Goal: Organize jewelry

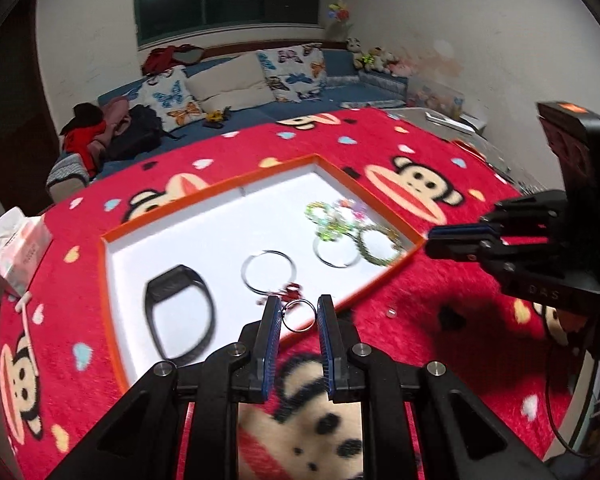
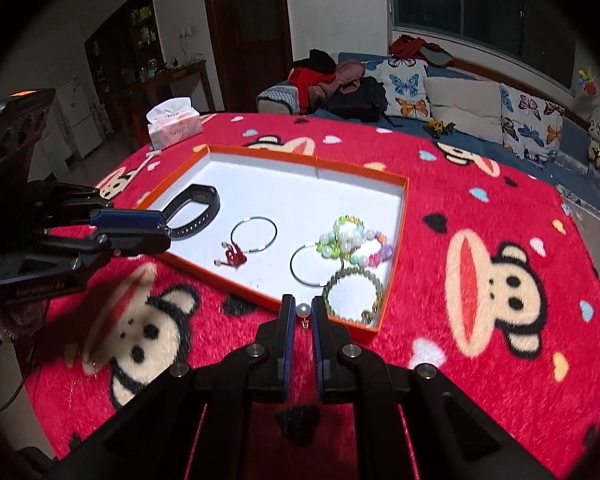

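Monkey-print red blanket (image 2: 480,208), sofa (image 2: 460,120) behind.

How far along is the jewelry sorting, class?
Done: the black band, two wire bangles, a red charm and beaded bracelets lie in the orange tray. In hand: the left gripper holds a small ring, the right gripper a pearl earring. Left: placing both in the tray.

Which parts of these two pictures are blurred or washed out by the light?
Left wrist view: the tray's white floor is overexposed, the bead bracelets are smeared, and the blanket close to the lens is soft. Right wrist view: the monkey print beside the left gripper is motion-blurred, and the pearl stays fairly sharp.
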A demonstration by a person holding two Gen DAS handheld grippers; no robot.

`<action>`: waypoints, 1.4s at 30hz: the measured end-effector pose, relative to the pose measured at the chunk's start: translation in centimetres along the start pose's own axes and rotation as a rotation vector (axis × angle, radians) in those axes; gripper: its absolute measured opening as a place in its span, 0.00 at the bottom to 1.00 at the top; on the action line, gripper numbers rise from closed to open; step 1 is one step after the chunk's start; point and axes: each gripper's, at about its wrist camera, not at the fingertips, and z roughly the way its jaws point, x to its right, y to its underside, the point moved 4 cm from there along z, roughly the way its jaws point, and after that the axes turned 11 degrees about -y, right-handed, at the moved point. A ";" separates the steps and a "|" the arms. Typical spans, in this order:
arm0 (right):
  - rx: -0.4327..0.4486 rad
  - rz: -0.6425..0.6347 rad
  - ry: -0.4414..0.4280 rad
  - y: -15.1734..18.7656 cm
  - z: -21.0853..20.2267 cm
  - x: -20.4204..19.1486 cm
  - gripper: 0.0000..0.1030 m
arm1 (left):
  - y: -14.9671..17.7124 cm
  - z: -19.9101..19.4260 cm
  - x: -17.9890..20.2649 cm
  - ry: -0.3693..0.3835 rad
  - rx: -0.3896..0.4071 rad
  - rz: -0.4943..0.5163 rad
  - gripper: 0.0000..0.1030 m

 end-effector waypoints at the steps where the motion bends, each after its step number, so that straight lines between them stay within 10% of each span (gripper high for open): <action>1: 0.002 -0.001 0.000 -0.1 0.0 0.0 0.10 | -0.2 0.1 -0.6 -0.005 -0.001 -0.010 0.19; 42: -0.063 0.082 -0.025 -0.5 4.8 2.1 0.10 | 1.3 6.2 -5.1 -0.043 -0.157 -0.120 0.25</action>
